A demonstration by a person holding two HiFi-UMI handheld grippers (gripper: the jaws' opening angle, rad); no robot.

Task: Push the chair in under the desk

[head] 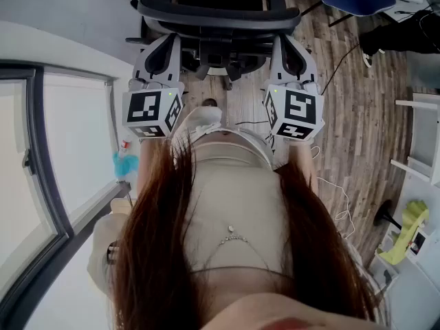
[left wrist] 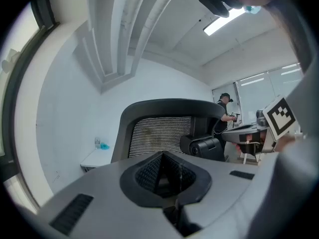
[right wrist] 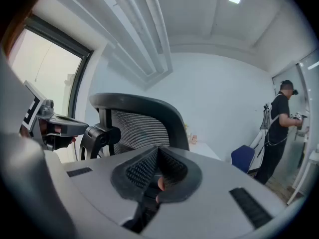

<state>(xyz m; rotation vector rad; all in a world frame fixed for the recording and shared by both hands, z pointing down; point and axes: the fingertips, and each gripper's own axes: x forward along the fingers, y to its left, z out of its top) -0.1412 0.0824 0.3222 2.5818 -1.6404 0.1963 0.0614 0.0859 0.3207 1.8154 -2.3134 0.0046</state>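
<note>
A black office chair with a mesh backrest stands straight ahead of me, its back toward me. My left gripper points at the left side of the backrest, shut with nothing between its fingers. On the other side, my right gripper is likewise shut and empty. Both tips sit close behind the backrest; whether they touch it I cannot tell. In the gripper views the jaws are closed, with the backrest rising beyond them. A white desk top shows past the chair by the wall.
A large window runs along my left. Wooden floor with cables lies to the right, then white shelving. A blue chair and a person in black are off to the right.
</note>
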